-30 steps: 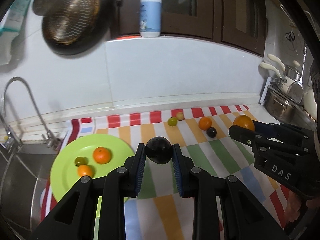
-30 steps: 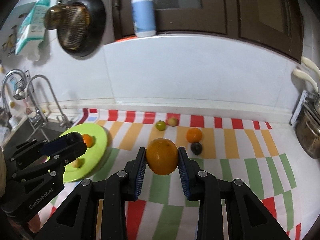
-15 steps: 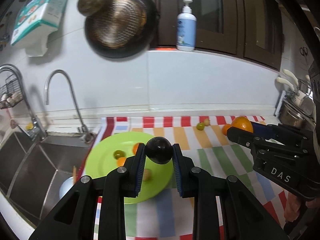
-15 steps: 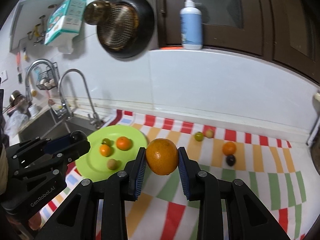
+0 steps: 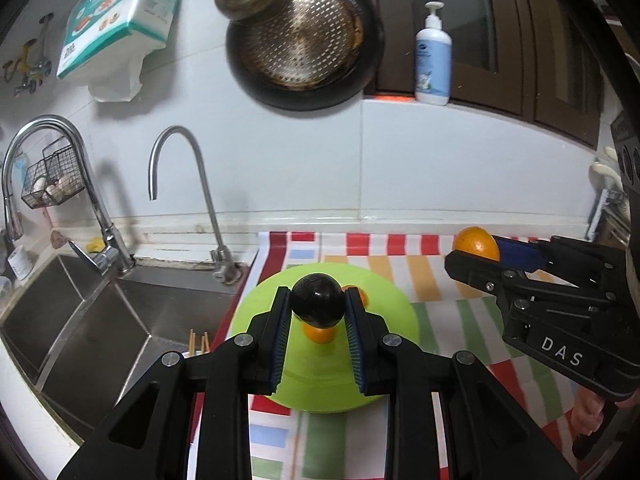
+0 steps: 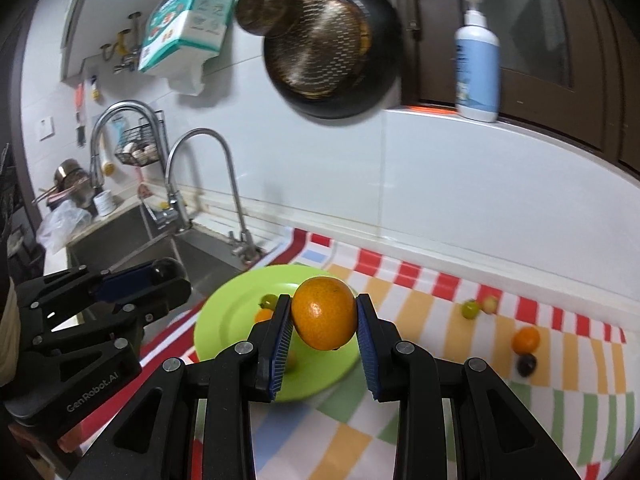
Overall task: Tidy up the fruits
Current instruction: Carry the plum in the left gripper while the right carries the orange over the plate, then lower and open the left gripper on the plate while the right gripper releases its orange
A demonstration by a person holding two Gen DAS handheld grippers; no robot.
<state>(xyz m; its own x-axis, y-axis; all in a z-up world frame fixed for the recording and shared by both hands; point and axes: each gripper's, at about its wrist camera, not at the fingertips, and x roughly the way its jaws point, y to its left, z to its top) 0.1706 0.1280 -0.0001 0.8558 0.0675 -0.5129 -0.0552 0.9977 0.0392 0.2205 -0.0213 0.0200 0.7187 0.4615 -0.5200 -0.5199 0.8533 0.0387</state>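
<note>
Left wrist view: left gripper, jaws clamping a black fruit, is now hanging over the green plate, formerly leftward; sink entering. Right wrist view: right gripper, gripping the orange, is likewise reaching the plate; four fruits are remaining on the table's striped cloth.

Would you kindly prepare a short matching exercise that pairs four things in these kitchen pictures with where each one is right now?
Things:
1. dark round fruit
2. large orange
3. pump bottle
4. frying pan

Places:
A. hanging on the wall above the counter
B. clamped in the right gripper
C. standing on the ledge in front of the dark cabinets
D. clamped in the left gripper, over the green plate

Pairs: 1-D, 2-B, 3-C, 4-A
</note>
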